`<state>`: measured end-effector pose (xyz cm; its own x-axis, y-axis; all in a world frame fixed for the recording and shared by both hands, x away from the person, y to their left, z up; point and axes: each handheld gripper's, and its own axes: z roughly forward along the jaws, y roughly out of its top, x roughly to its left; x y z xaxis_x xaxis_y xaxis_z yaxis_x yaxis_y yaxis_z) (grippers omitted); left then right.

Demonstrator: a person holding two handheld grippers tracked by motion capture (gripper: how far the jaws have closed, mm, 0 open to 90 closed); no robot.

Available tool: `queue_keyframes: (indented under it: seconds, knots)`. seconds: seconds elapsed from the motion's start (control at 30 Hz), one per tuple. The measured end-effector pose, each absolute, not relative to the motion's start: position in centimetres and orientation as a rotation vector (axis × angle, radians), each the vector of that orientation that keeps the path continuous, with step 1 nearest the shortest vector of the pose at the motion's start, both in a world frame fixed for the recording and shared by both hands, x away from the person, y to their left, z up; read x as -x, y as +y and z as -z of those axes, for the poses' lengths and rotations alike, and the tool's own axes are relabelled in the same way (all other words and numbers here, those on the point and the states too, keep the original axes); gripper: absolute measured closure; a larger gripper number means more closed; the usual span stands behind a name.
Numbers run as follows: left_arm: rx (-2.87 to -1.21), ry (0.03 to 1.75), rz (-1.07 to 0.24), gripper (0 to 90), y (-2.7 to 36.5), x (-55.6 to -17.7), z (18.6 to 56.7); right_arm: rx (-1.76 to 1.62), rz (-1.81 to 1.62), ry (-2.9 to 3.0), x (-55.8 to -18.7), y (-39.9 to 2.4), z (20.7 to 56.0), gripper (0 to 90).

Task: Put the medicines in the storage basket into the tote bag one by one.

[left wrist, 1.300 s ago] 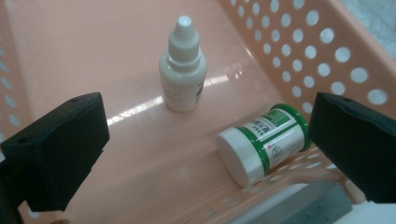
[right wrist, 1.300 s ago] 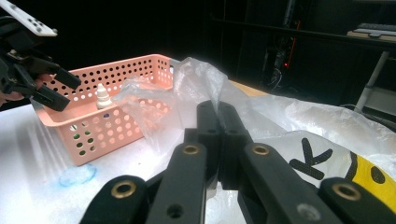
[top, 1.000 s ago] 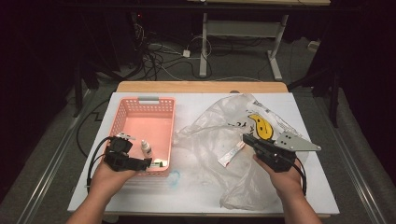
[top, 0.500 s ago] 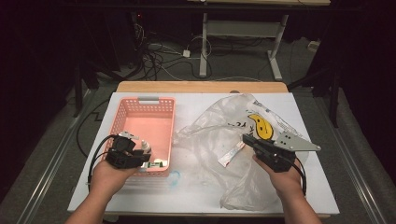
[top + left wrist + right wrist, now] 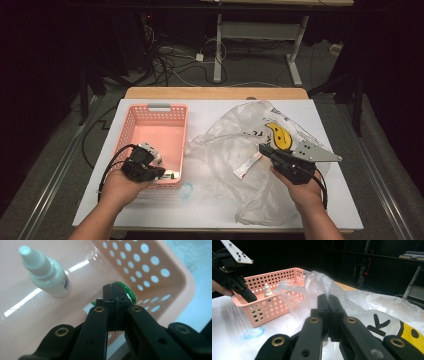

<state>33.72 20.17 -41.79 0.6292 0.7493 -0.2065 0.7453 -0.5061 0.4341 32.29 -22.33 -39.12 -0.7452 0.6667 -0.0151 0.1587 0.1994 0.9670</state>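
A pink perforated basket (image 5: 150, 131) stands on the left of the white table. My left gripper (image 5: 163, 173) dips into its near right corner. Its jaws have just been closing and now meet, with nothing visible between them (image 5: 115, 290). Just behind the tips lies a green-ringed item (image 5: 130, 292). A white dropper bottle (image 5: 46, 275) stands on the basket floor to the left. My right gripper (image 5: 262, 148) is shut, tips pointing at a crumpled clear plastic bag (image 5: 225, 145) with a yellow smiley print (image 5: 277, 135).
A small white and red sachet (image 5: 247, 166) lies on the bag near the right gripper's tips. A faint blue ring mark (image 5: 186, 190) is on the table in front of the basket. Cables and desk legs fill the dark floor beyond the table's far edge.
The left gripper's jaws have closed from wide open to shut, and it shifted slightly inside the basket's near corner. The right hand has not moved.
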Motion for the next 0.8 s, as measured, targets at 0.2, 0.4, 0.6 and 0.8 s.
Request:
queue_keyframes:
  seconds: [0.2, 0.4, 0.6, 0.8]
  knots:
    - [-2.422, 1.154, 0.023, 88.1, 19.8, -33.9, 41.9, -0.761, -1.569, 2.046, -32.3, -22.2, 39.0, 90.0]
    - [-2.482, 1.152, 0.093, 88.1, 19.3, -34.5, 42.1, -0.761, -1.570, 2.048, -32.3, -22.2, 39.0, 90.0]
    - [-2.487, 1.165, 0.184, 88.0, 19.5, -35.3, 42.2, -0.764, -1.569, 2.052, -32.3, -22.2, 39.1, 90.0]
    - [-2.468, 1.219, 0.159, 88.0, 19.9, -36.0, 42.0, -0.769, -1.574, 2.053, -32.2, -22.2, 39.1, 90.0]
